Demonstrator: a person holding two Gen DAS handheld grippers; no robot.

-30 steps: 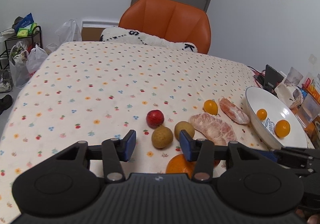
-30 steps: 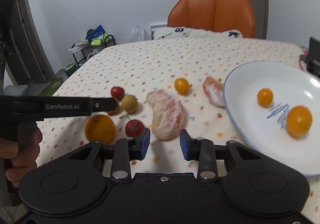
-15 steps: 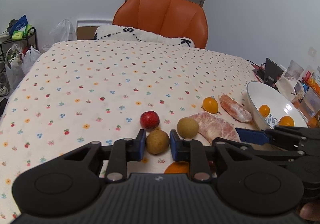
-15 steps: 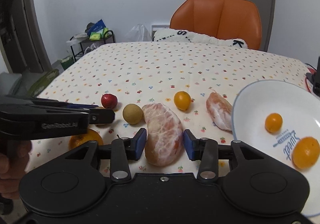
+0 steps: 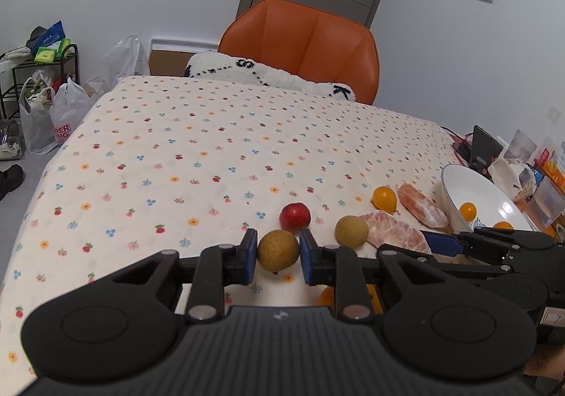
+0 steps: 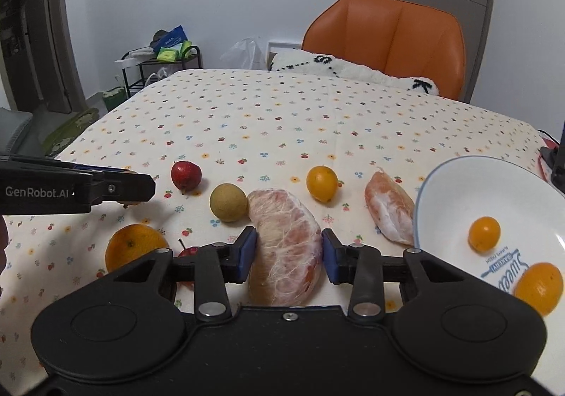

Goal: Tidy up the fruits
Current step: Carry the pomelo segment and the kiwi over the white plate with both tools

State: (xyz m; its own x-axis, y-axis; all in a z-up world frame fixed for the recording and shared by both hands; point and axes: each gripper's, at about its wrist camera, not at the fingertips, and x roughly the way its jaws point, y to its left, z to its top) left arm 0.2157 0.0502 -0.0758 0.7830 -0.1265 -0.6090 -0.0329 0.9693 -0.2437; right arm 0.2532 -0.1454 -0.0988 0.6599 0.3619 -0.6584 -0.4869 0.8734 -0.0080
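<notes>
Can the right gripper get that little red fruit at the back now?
Probably not right away. The right gripper is shut on the big peeled pomelo piece, so its jaws are full. The red fruit also lies far over on the left, near the left gripper.

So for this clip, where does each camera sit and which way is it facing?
Left wrist: on the left gripper, looking across the table at the orange chair; its fingers grip a brown fruit.
Right wrist: on the right gripper, facing the same chair; its fingers hold a peeled pomelo piece.
Shared: red fruit, bowl, each other's gripper.
</notes>
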